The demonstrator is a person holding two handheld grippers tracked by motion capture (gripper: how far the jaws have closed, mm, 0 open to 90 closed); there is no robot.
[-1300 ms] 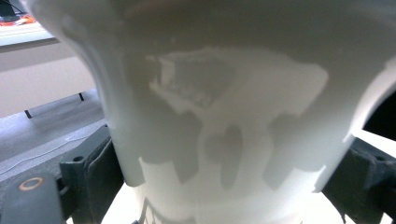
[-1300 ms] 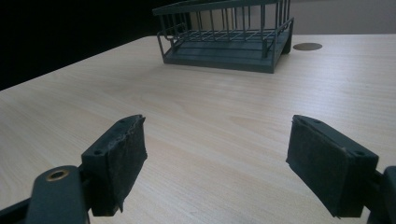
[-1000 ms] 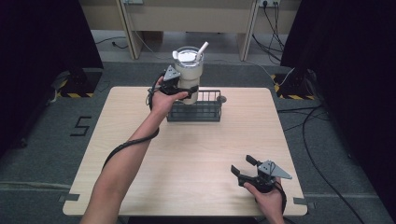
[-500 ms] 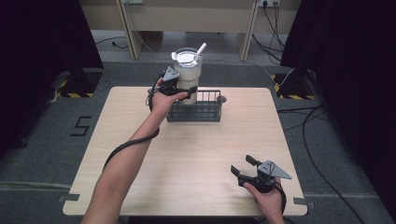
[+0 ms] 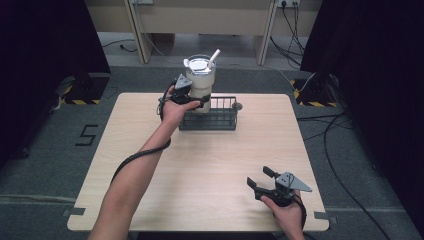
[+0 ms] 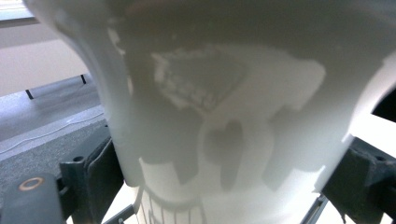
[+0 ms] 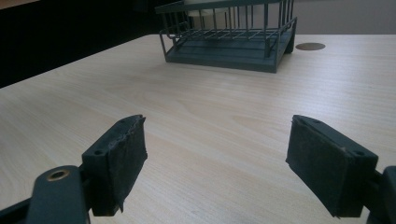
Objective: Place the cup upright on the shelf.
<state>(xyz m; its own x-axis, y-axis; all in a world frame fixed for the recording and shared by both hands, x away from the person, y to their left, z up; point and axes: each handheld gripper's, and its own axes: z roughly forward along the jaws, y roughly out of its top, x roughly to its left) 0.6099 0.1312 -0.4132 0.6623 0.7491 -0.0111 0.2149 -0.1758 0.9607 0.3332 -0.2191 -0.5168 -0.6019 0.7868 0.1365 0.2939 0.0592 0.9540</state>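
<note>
- Two tongs are in my hands, and just one is busy right now.
- My left tongs (image 5: 192,97) are squeezed tight on the tall cream-white cup with a clear lid and white straw (image 5: 200,80).
- I hold the cup up in the air, over the left end of the dark wire basket (image 5: 210,115) at the far side of the pale wooden bench (image 5: 210,165).
- I think the job is about half done: the cup is lifted, but it has no resting place yet. I can't tell if it goes in or comes out.
- My left arm is stretched far forward.
- My right tongs (image 5: 260,180) are spread apart with nothing between them, low near the front right corner.
</note>
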